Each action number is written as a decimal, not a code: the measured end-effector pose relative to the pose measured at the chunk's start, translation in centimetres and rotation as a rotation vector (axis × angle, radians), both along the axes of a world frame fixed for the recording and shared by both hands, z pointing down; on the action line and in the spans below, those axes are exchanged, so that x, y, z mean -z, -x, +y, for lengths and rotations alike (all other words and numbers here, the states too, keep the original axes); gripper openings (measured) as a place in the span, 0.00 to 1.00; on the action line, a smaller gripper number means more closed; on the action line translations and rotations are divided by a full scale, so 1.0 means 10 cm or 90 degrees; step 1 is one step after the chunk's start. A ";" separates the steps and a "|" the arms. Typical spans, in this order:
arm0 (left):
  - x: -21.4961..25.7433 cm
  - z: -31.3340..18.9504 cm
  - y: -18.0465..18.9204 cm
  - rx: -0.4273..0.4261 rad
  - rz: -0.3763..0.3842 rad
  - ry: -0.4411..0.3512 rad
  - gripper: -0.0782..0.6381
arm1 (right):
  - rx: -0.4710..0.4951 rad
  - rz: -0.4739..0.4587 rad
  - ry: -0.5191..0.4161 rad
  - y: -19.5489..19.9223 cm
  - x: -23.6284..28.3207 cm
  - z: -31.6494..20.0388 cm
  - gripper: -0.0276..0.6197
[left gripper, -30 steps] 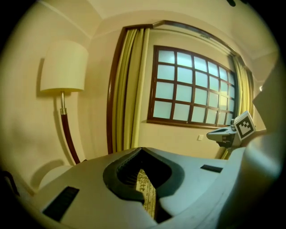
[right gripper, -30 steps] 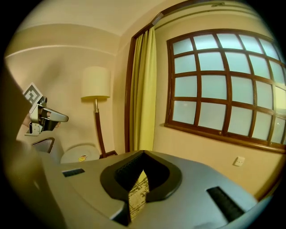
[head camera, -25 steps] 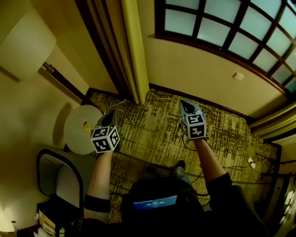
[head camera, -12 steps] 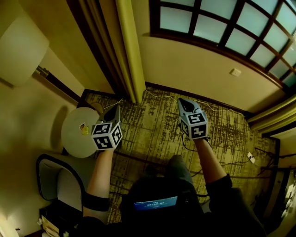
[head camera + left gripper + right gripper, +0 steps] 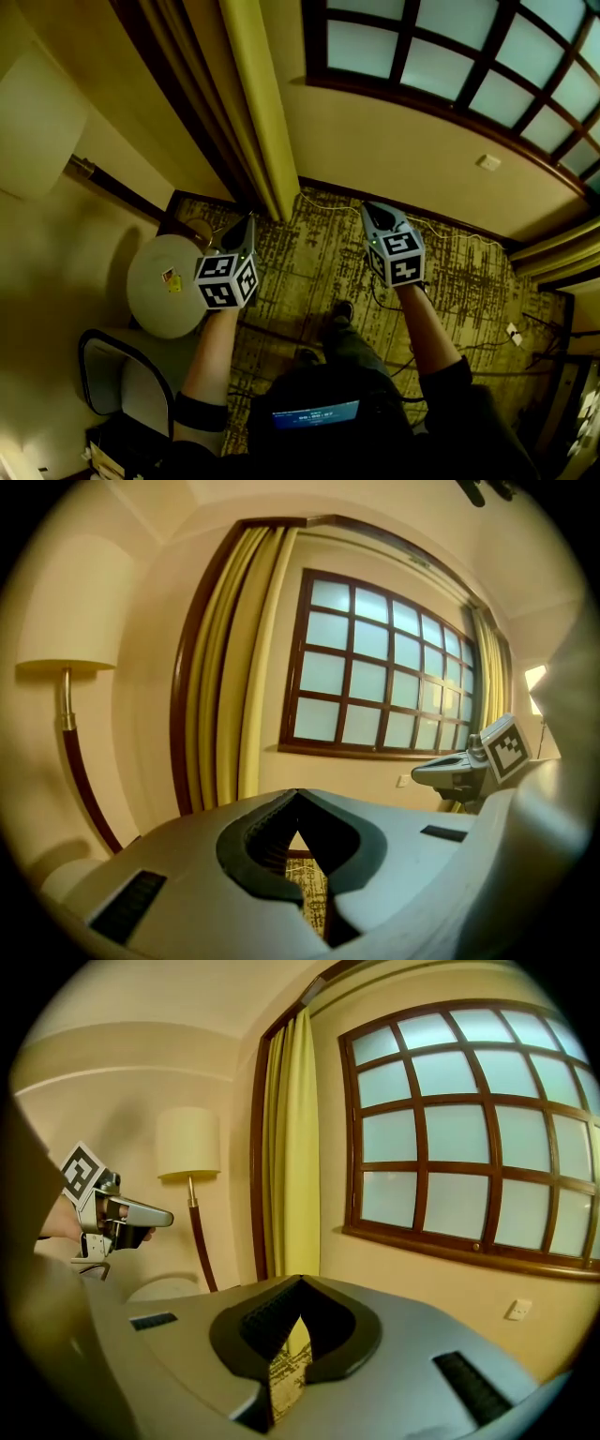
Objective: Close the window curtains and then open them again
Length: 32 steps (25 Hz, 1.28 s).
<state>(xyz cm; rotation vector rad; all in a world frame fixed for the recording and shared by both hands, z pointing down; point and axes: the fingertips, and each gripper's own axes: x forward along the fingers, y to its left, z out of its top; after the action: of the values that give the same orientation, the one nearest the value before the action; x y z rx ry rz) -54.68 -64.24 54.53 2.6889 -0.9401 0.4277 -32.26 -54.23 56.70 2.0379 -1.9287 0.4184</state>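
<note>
Progress over the last second: I am nearer the window, and my left gripper edges toward the yellow curtain, which hangs gathered at the frame's left side, untouched. Left and right gripper are both pressed together, empty. Closing is not yet under way. Patterned carpet lies underfoot, with a round table and floor lamp at left.

The left arm and right arm reach forward, side by side. The left gripper points ahead and a little down, fingers pressed together, holding nothing. The right gripper looks the same, fingers together and empty.
</note>
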 end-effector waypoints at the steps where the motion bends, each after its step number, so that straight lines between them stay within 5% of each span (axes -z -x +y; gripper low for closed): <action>1: 0.02 -0.08 -0.08 0.001 -0.003 -0.003 0.11 | 0.004 -0.002 -0.003 -0.06 0.01 -0.11 0.05; 12: 0.41 -0.91 -1.05 0.048 0.010 -0.038 0.11 | 0.116 -0.009 -0.026 -0.46 0.25 -1.17 0.05; 22: 1.12 -1.91 -1.43 0.079 0.027 -0.118 0.11 | 0.166 0.013 -0.082 -0.43 0.88 -2.13 0.05; 27: 1.64 -2.54 -1.55 0.087 0.058 -0.189 0.38 | 0.160 0.044 -0.109 -0.40 1.23 -2.63 0.05; 32: 2.35 -3.16 -1.65 0.082 0.076 -0.279 0.47 | 0.132 0.029 -0.135 -0.41 1.59 -3.24 0.05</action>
<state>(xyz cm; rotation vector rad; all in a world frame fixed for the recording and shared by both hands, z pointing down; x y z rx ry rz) -38.22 -95.82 31.00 2.9652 -1.2894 0.0322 -28.12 -86.61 40.80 1.9220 -2.2087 0.1213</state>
